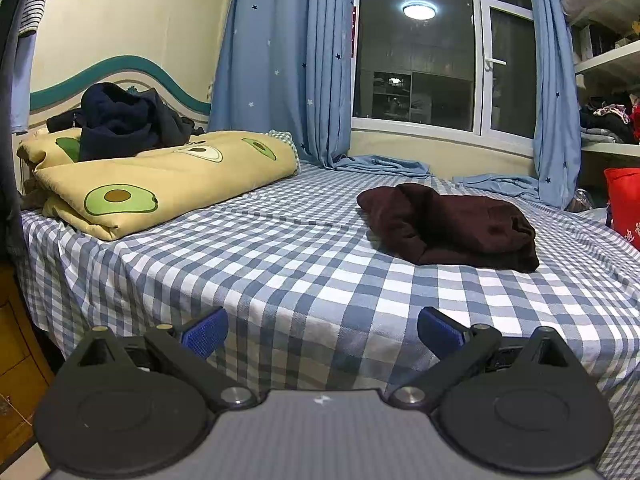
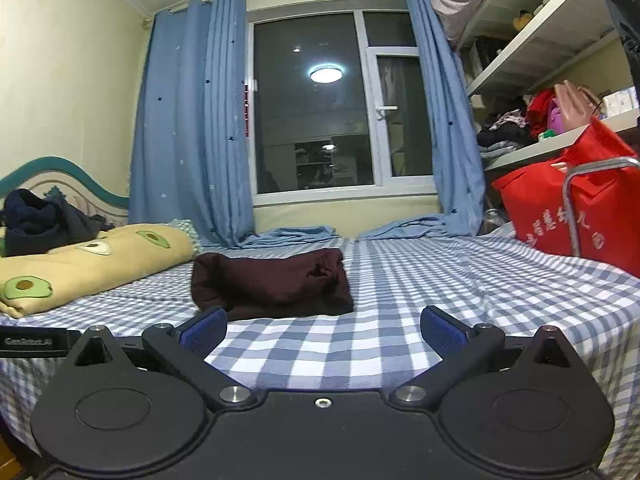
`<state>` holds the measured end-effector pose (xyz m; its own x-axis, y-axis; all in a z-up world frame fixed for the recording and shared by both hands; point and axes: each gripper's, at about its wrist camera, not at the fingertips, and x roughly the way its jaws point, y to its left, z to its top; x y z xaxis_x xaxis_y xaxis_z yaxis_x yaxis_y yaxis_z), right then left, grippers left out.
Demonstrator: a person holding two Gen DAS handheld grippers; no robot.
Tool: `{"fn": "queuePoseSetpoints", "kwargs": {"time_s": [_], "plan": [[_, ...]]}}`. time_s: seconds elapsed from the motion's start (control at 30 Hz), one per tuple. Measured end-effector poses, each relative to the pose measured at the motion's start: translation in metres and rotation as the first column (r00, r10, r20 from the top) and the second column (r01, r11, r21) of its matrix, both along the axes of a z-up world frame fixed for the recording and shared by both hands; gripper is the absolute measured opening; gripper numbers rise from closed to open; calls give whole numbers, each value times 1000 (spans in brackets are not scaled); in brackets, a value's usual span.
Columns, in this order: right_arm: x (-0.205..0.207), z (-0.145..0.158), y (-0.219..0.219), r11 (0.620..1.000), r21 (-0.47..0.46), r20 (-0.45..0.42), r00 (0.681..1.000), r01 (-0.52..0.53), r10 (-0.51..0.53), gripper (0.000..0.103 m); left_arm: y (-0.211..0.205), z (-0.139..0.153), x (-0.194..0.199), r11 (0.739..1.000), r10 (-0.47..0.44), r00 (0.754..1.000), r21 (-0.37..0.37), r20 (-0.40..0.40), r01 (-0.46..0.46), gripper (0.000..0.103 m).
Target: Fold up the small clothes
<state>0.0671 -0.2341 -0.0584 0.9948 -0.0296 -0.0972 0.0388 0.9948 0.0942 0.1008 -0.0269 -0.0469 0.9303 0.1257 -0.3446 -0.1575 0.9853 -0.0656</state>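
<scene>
Both grippers empty, jaws spread wide over the checked bed. Maroon garment bundled ahead of the right gripper, just past the left fingertip, long axis running across the fingers. From the left gripper, same garment farther off, ahead and rightward. Right one nearer, so likely first to reach.

**Home bedroom, night**

Bed in blue-white check sheet, centre. Avocado-print quilt, folded, at 10 o'clock, below a wave-painted headboard. Star-print blue curtains flanking a dark window at 12 o'clock. Cluttered shelves and a red bag at 2 o'clock.
</scene>
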Motion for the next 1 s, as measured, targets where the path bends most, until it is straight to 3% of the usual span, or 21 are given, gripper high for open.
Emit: {"fn": "queuePoseSetpoints", "kwargs": {"time_s": [1.0], "plan": [[1,0,3,1000,1,-6,1000,-1,1,103,2,-1,0,1000,7,1000,-2,-9,-7,102]]}}
